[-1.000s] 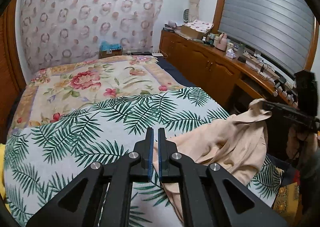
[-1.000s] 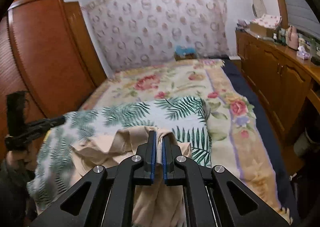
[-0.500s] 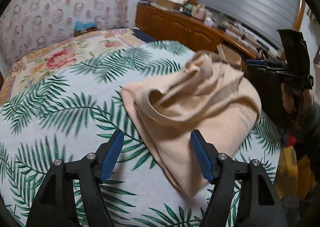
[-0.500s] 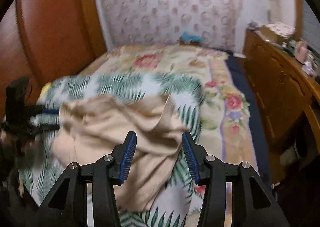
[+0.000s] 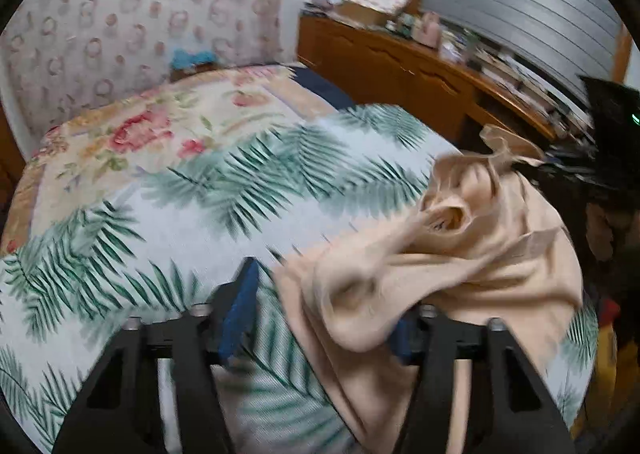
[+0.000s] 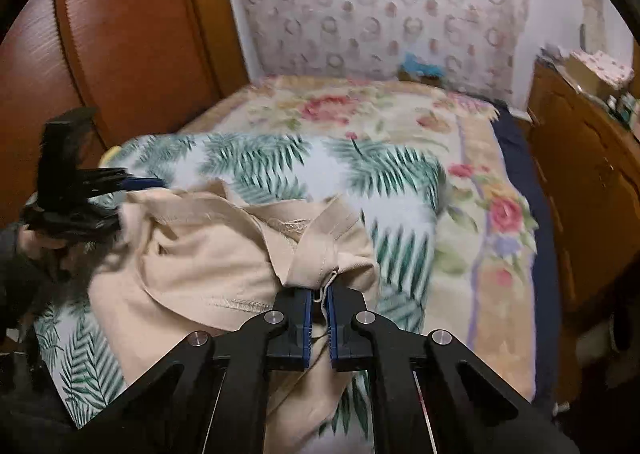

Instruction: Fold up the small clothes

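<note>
Right gripper (image 6: 318,308), jaws nearly closed, pinches a bunched seam of the beige garment (image 6: 208,254) between its blue pads (image 6: 307,318); half a second ago the same jaws stood wide apart above the cloth. Left gripper (image 5: 320,318), jaws spread wide, has one blue pad (image 5: 240,310) bare over the palm-leaf sheet (image 5: 192,222), while the other pad is mostly hidden under a fold of the garment (image 5: 460,262). Its opening matches that of half a second ago, whereas one second ago it was closed; whether it now touches the cloth cannot be told because of motion blur.

Garment: soft, matte, peach-beige knit, crumpled into rounded folds, with a stitched hem and a zigzag seam visible in the right wrist view. It lies on the near part of the bed, on the palm-leaf sheet, and one corner is lifted toward the right gripper (image 5: 608,158), seen dark at the edge of the left wrist view. Compared with half a second ago, the cloth is drawn up into a tighter peak at that corner.

Surroundings: sheet of white cloth printed with green fronds; beyond it, a floral quilt (image 6: 360,110) in cream, pink and red. Glossy wooden cabinets (image 5: 400,66) run along the window side, and a wooden wardrobe (image 6: 132,38) stands opposite.
</note>
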